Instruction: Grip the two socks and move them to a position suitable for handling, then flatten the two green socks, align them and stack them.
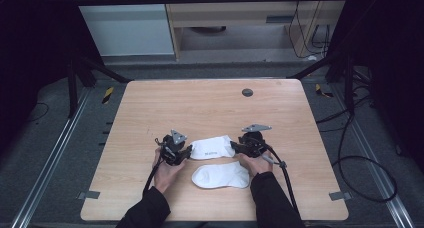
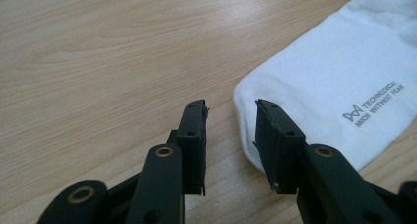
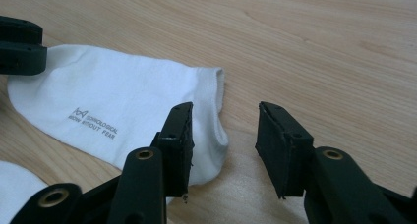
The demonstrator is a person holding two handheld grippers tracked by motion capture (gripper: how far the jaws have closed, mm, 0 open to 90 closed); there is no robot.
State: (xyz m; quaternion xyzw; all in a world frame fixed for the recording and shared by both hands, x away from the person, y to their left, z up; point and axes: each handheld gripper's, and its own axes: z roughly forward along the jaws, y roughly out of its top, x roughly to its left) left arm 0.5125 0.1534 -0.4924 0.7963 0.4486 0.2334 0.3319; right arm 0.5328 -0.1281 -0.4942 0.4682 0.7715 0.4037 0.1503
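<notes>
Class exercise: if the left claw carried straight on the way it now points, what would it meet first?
Probably the toe edge of the printed white sock, just ahead of the open left claw; depth is hard to judge.

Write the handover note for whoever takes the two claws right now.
Left claw: open, nothing held, at the toe end of the printed sock; its jaws straddle bare table beside the toe edge.
Right claw: open, nothing held, at the cuff end of the same sock; one jaw is over the cuff, the other over the table.
Things: printed sock lies flat between the claws; second white sock lies flat just nearer the person, apart from it.
Done: both socks laid out side by side, neither folded.
Left: probably pairing or folding them; neither is gripped yet.
</notes>
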